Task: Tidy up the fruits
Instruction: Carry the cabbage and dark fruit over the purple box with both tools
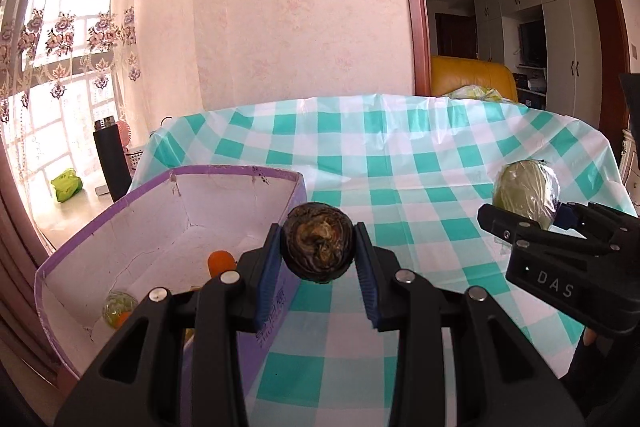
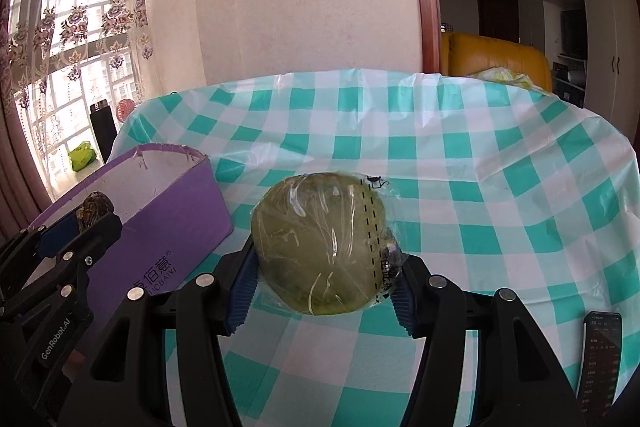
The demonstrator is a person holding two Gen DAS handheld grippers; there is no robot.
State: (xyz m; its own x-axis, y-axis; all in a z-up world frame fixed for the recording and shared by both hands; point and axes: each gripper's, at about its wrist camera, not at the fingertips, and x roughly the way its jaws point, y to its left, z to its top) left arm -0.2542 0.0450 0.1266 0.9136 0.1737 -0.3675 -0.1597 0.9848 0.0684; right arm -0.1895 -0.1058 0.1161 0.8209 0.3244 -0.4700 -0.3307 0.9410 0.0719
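Fruit, dark and round (image 1: 318, 243), sits clamped in my left gripper (image 1: 318, 269) beside the purple box (image 1: 120, 203); my right gripper (image 2: 320, 281) grips a plastic-wrapped green fruit (image 2: 320, 243).

"DAS" – on the right tongs (image 1: 558, 217) at three o'clock; "GenRobot.AI" on the left tongs (image 2: 86, 217); "BAIYI" – partly hidden – on the purple box (image 2: 160, 227).

The box (image 1: 160, 227) stands on the table (image 1: 400, 163) at the left side. Inside it, near the front, lie two small fruits (image 1: 221, 259) (one is half hidden). The left gripper (image 1: 318, 279) holds a round fruit (image 1: 318, 249) just at the right wall of the box. Well to the right, the right gripper (image 2: 320, 291) holds a wrapped fruit (image 2: 320, 243) above the table. A phone (image 2: 600, 359) lies at the near right edge.
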